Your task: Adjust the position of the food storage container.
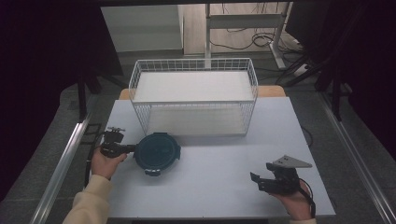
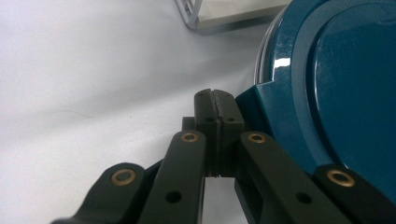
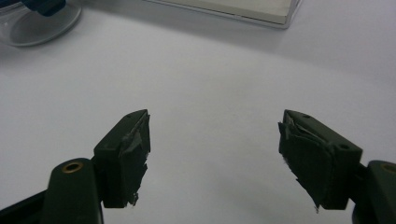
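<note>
Left gripper [image 2: 217,100] fingers clenched empty beside the container's [image 1: 157,151] latch tab [image 2: 261,100] — open before regrasping; right gripper [image 3: 215,154] fingers released — idle.

A pale white table [image 1: 219,186] fills the middle of the high view, with grey carpeted floor [image 1: 369,140] around it. At twelve o'clock on the table stands a white wire shelf rack [image 1: 194,95]. Beyond it, further towards twelve, a light desk frame [image 1: 243,21] rises, with dark cables [image 1: 261,39] trailing over the floor beside it. Black curtains [image 1: 42,56] close off nine and three o'clock. A metal rail [image 1: 60,163] runs along the floor at eight o'clock. The light is dim and even.
</note>
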